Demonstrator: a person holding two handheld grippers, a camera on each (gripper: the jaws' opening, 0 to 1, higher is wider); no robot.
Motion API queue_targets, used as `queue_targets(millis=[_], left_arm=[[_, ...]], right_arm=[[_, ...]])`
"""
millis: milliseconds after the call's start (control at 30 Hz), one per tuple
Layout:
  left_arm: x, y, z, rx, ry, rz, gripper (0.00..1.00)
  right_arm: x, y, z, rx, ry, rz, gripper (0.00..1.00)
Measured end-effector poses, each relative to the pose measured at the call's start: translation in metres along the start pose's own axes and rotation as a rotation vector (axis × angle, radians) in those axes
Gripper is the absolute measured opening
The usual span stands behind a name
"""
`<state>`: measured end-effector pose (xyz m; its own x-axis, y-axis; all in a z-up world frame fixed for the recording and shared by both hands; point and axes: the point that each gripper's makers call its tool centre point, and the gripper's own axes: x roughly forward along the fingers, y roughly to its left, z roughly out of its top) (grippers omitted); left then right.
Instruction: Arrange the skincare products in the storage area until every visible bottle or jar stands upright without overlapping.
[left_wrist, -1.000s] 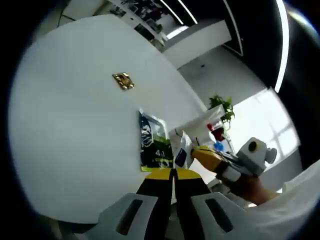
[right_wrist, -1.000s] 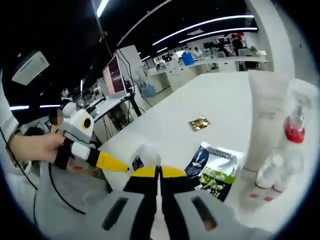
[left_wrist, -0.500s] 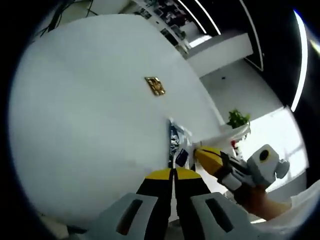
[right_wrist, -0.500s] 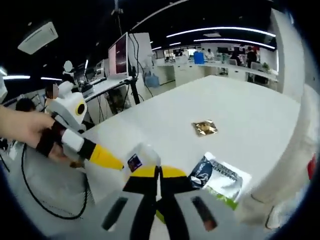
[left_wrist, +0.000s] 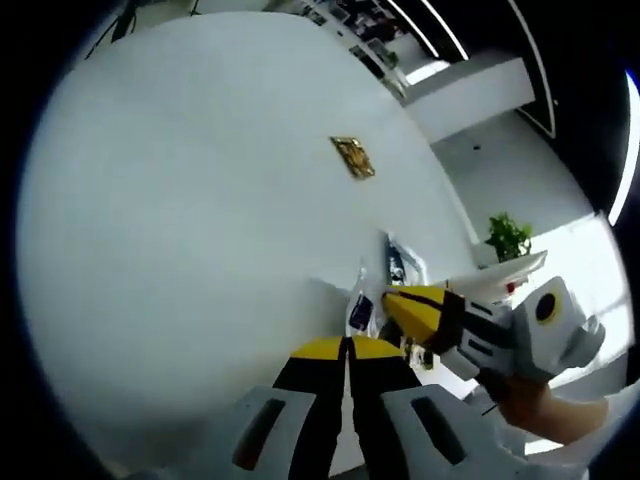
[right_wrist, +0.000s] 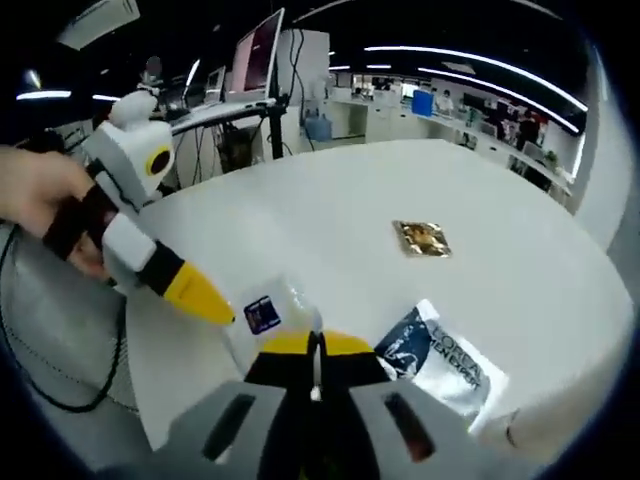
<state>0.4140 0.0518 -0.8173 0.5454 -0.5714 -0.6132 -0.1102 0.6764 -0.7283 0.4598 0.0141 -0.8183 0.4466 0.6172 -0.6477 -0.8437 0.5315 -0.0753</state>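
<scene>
Here we have both the left gripper (left_wrist: 347, 347) and the right gripper (right_wrist: 316, 350) closed on a small clear packet (right_wrist: 268, 318) above the table's (right_wrist: 330, 220) edge, so we should lower it gently beside the dark sachet (right_wrist: 440, 362).

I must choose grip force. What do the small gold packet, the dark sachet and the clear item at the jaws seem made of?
Gold packet: likely metallic foil, glinting and crinkled. Dark sachet: probably glossy printed plastic film, lying flat with a silvery edge. Clear item: translucent plastic, perhaps soft, with a blue label; its exact form is unclear.
</scene>
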Motion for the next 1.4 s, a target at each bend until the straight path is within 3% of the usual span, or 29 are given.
queue_targets(millis=[300, 533, 733, 867, 967, 1067, 1200, 1300, 1400], left_arm=[[0.006, 0.007, 0.001, 0.026, 0.024, 0.038, 0.00], [0.006, 0.007, -0.003, 0.121, 0.053, 0.065, 0.00], [0.003, 0.008, -0.003, 0.355, 0.090, 0.094, 0.01], [-0.003, 0.011, -0.002, 0.550, 0.139, 0.159, 0.04], [-0.004, 0.001, 0.007, 0.611, 0.102, 0.148, 0.11], [0.000, -0.013, 0.018, 0.731, 0.065, 0.122, 0.12], [0.012, -0.023, 0.018, 0.888, 0.068, 0.109, 0.15], [0.021, -0.017, 0.011, 0.995, 0.137, 0.138, 0.18], [0.027, -0.015, 0.006, 1.056, 0.153, 0.141, 0.20]], right_arm=[[0.010, -0.001, -0.003, -0.135, 0.039, 0.002, 0.02], [0.012, 0.002, -0.002, -0.200, 0.050, 0.002, 0.01], [0.012, 0.002, -0.003, -0.210, 0.056, 0.001, 0.01], [0.012, 0.002, -0.003, -0.220, 0.056, 0.008, 0.01], [0.011, 0.002, -0.003, -0.225, 0.057, 0.008, 0.01], [0.011, 0.002, -0.003, -0.225, 0.059, 0.005, 0.01], [0.012, 0.002, -0.003, -0.231, 0.060, 0.005, 0.01], [0.012, 0.002, -0.003, -0.239, 0.060, 0.006, 0.01], [0.012, 0.002, -0.003, -0.240, 0.060, 0.007, 0.01]])
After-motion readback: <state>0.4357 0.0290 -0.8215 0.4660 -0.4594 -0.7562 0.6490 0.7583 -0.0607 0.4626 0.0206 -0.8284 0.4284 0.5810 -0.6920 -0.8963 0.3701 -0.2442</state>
